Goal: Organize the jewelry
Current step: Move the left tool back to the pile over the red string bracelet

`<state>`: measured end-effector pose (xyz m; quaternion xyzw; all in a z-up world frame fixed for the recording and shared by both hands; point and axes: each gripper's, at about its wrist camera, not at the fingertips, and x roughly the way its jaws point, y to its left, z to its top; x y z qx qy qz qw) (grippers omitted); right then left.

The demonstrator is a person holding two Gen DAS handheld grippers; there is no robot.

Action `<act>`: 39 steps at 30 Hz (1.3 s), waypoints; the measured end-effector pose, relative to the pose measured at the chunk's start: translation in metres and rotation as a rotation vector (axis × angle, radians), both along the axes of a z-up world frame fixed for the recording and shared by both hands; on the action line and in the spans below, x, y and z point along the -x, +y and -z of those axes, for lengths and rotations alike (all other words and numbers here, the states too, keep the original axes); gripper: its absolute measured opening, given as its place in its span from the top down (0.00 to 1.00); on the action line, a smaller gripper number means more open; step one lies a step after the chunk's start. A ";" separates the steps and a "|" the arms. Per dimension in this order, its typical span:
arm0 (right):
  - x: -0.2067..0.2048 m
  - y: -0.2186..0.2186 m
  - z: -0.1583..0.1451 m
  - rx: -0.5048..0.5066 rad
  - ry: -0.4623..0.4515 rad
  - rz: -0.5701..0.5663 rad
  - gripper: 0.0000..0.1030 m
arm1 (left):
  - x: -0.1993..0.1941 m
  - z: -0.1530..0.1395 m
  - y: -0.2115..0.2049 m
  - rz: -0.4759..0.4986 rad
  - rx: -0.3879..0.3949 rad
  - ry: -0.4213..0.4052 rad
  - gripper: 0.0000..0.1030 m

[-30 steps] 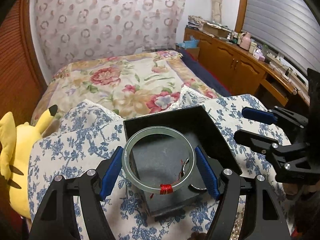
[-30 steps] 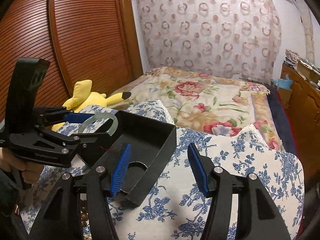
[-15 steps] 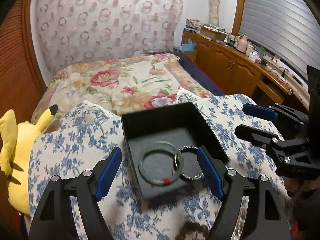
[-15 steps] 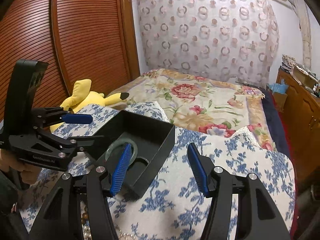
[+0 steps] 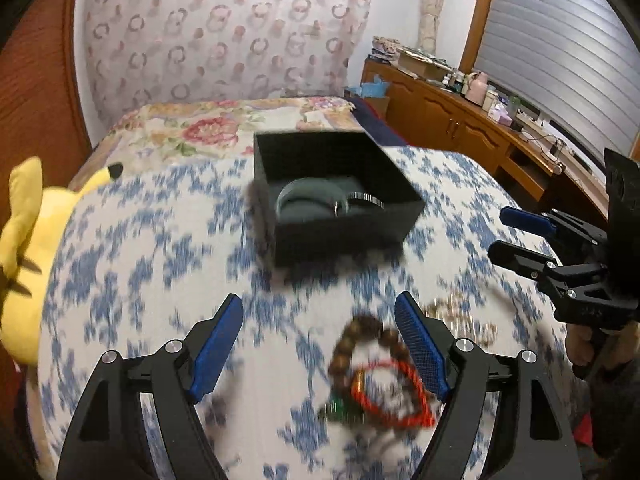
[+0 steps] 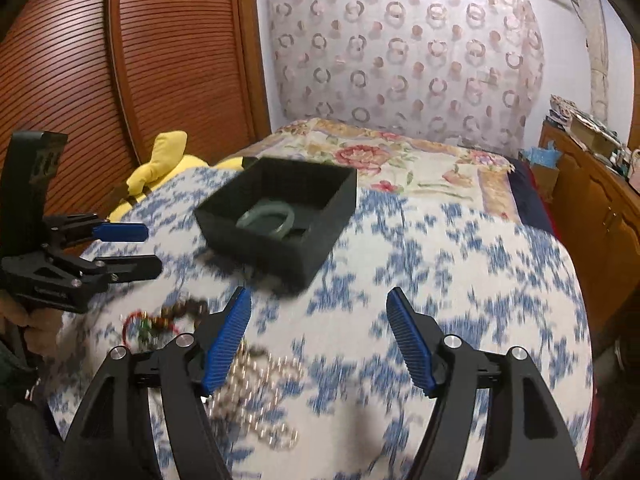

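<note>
A black open box (image 5: 340, 216) (image 6: 280, 216) sits on the blue-flowered cloth. A pale green bangle (image 5: 308, 200) (image 6: 266, 220) and a silver bangle (image 5: 366, 200) lie inside it. My left gripper (image 5: 320, 340) is open and empty, pulled back from the box, just above a brown bead bracelet (image 5: 360, 340) and a red cord bracelet (image 5: 396, 396). My right gripper (image 6: 320, 332) is open and empty, with a pearl-like bead chain (image 6: 256, 396) under its left finger. Both views are blurred.
A yellow plush toy (image 5: 24, 264) (image 6: 164, 168) lies at the cloth's left edge. A flowered bedspread (image 5: 224, 128) stretches behind the box. A wooden cabinet with clutter (image 5: 472, 120) runs along the right wall. A ribbed wooden door (image 6: 120, 80) stands left.
My left gripper let the green bangle go into the box and then pulled back. The box now looks farther off, and loose bracelets have come into view. The right gripper also drew back.
</note>
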<state>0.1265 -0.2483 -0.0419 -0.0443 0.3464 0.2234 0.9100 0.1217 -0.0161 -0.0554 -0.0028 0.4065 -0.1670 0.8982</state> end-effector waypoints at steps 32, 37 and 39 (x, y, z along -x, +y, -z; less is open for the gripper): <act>0.085 0.004 0.037 -0.003 0.032 0.010 0.30 | 0.036 0.021 0.005 0.011 0.202 0.085 0.94; 0.085 0.005 0.038 0.000 0.032 0.009 0.30 | 0.043 0.009 0.008 0.002 0.180 0.026 0.95; 0.085 0.005 0.038 0.002 0.032 0.010 0.30 | 0.047 0.003 0.010 -0.003 0.175 0.005 0.95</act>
